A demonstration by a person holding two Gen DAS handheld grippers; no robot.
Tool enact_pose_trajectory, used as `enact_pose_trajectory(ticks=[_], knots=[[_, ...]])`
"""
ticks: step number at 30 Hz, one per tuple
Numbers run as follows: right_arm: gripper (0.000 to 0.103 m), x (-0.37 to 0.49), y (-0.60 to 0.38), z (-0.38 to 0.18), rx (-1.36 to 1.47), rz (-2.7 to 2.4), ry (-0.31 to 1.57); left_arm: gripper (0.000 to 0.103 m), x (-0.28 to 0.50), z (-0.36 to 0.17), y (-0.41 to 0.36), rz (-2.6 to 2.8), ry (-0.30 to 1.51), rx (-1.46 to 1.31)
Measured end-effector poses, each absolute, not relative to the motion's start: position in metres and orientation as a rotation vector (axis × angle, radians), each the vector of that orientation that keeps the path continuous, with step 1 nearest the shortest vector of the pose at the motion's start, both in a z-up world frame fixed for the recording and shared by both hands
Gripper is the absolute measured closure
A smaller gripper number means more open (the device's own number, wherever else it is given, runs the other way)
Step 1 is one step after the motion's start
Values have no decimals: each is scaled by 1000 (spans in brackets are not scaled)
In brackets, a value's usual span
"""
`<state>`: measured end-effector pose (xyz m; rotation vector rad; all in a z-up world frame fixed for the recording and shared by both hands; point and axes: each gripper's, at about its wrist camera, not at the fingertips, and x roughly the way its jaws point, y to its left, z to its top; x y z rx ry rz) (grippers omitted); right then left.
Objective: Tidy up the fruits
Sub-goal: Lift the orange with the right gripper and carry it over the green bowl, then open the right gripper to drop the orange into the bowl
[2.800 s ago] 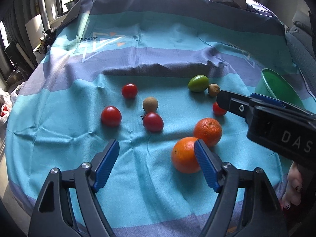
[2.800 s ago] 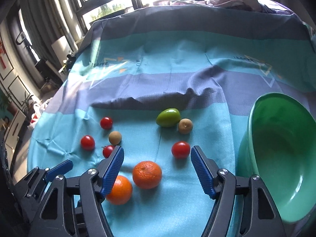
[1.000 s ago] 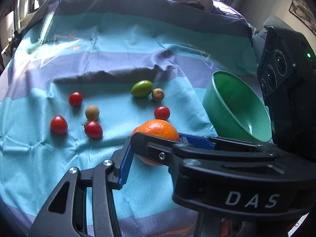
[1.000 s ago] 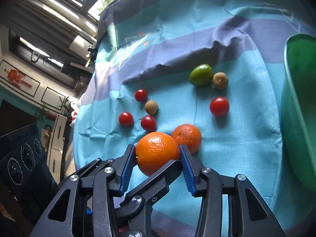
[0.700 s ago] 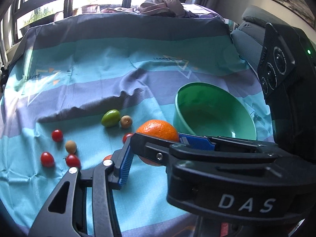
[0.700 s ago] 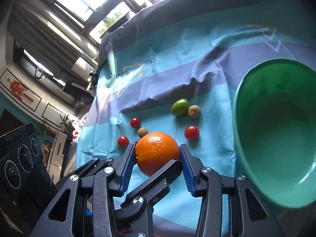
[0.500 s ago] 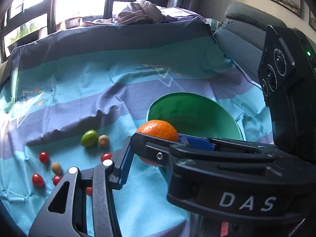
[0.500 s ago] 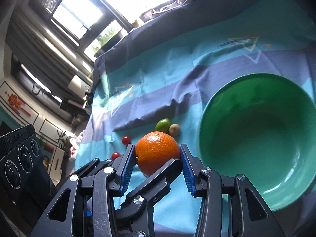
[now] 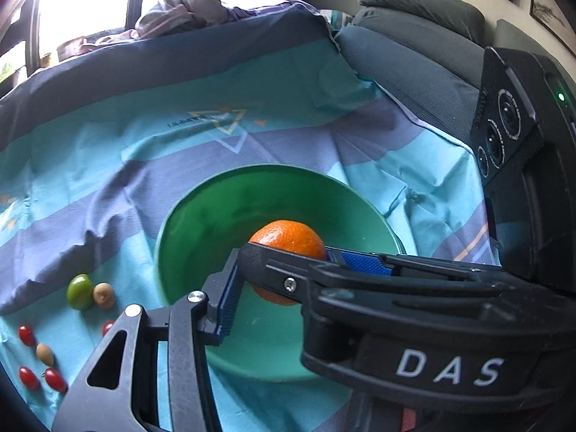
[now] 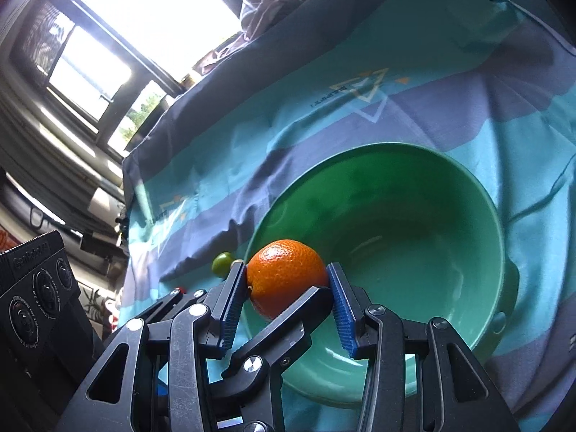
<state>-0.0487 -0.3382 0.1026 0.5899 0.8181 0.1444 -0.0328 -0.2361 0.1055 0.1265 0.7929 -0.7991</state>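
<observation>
Orange (image 10: 284, 270) – one, pinched between the two blue pads of your right gripper (image 10: 286, 279), which press on its sides. It hangs over the near left part of the green bowl (image 10: 468, 194), off the bowl floor.

Left gripper (image 9: 288, 288) – it crosses under the right one. One pad lies against the orange's lower left, but the other finger is hidden, so you cannot tell whether it grips.

Striped cloth (image 9: 252, 82) – it bears the bowl. Left of the bowl lie a green fruit (image 9: 80, 291), a small brown fruit (image 9: 103, 295) just beside it, and red tomatoes (image 9: 27, 334) nearer the edge.
</observation>
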Motion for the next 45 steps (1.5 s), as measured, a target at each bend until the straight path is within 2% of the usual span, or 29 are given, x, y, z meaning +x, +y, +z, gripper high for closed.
enact_pose_trajectory(ticks=[15,22,27,29,35,45], knots=[[55,-50,-373,86,632,-6,858,58,-22,84,-272,-899,864,113],[55,-51,-373,91,567,-139,830,52,-23,87,-262,-865,877,93],[55,-46,-362,100,473,-202,783,49,-31,100,-226,-778,840,117],[55,-43,-356,103,415,-267,757,43,-33,100,-206,-730,844,110],[55,-33,-344,105,311,-372,696,41,-32,94,-138,-548,878,96],[56,-13,-327,86,149,-506,774,41,-27,76,-46,-352,918,-31]])
